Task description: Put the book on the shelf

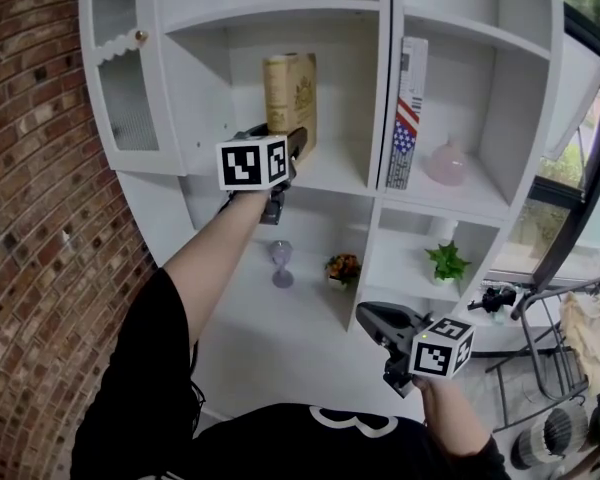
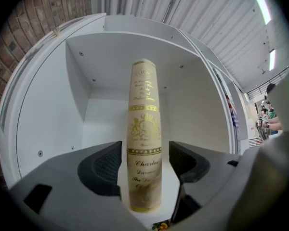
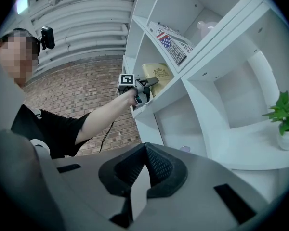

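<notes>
**While book [image 1: 291, 96] stood shelved, left gripper [image 1: 288, 146] was wide**

Where the white shelf [image 1: 332, 175] showed upper centre, the book stood upright: tan cover, cream spine, gold crest and script. Left jaws flanked the spine, a gap each side. Right gripper [image 1: 372, 318], lower right, was pinched together, empty.

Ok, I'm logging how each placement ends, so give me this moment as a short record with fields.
book: upright in a shelf compartment, spine facing outward
left gripper: open, jaws either side of the spine, not touching
right gripper: shut, empty, low in front of the shelf
next compartment: flag-patterned box, pink vase
task state: book on shelf, left gripper not yet pulled back
</notes>
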Tool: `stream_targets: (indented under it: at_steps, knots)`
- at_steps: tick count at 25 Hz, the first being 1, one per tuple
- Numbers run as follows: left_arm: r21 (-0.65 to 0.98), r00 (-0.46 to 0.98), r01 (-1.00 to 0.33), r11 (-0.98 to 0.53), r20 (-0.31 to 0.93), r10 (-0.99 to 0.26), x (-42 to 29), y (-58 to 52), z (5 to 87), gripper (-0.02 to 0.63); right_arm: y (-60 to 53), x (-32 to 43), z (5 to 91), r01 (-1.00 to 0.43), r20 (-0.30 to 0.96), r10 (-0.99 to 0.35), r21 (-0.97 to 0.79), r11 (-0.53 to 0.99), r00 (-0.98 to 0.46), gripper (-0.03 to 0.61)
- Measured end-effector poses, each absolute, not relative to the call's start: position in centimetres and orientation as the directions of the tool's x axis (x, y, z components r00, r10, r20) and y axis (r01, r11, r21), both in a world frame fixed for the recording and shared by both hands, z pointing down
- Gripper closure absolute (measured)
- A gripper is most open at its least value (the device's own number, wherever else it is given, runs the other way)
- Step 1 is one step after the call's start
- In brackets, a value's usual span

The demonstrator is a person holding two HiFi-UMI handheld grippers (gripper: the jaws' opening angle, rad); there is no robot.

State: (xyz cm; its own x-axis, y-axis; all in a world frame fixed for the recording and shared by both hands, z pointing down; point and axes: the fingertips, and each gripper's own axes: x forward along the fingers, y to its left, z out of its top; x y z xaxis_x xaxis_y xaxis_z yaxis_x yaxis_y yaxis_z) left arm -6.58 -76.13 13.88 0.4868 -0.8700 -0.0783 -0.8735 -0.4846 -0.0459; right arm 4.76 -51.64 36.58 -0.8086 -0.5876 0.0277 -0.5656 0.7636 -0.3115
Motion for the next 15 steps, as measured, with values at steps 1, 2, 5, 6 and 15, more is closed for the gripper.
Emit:
stream_targets:
  at_steps: [1, 2, 5, 6, 15]
  knots:
    - [-0.052, 0.489, -0.872, -0.486, -0.083, -0.868, -6.6, -76.0, 13.7, 0.306, -51.6, 4.8, 36.5, -0.568, 0.024, -0.591, -0.311, 0.762, -0.807, 0.568]
    - [-0.059, 0.491, -0.871, -0.487, -0.088, -0.867, -6.7, -75.8, 13.4, 0.285, -51.5, 4.8, 36.4, -0.568, 0.016, -0.594, -0.313, 0.761, -0.805, 0.568]
    - [-0.068, 0.495, -0.869, -0.49, -0.106, -0.863, -7.2, -74.8, 12.8, 0.245, -51.1, 5.1, 35.8, -0.572, -0.009, -0.605, -0.314, 0.758, -0.797, 0.568]
    - [-0.067, 0.498, -0.867, -0.494, -0.113, -0.86, -7.5, -74.2, 12.7, 0.236, -50.8, 5.2, 35.7, -0.575, -0.015, -0.608, -0.31, 0.757, -0.794, 0.568]
    - [-0.072, 0.661, -0.75, -0.657, -0.112, -0.742, -7.4, -62.2, 17.6, 0.255, -46.8, 5.2, 32.1, -0.617, -0.076, -0.632, -0.151, 0.772, -0.772, 0.568]
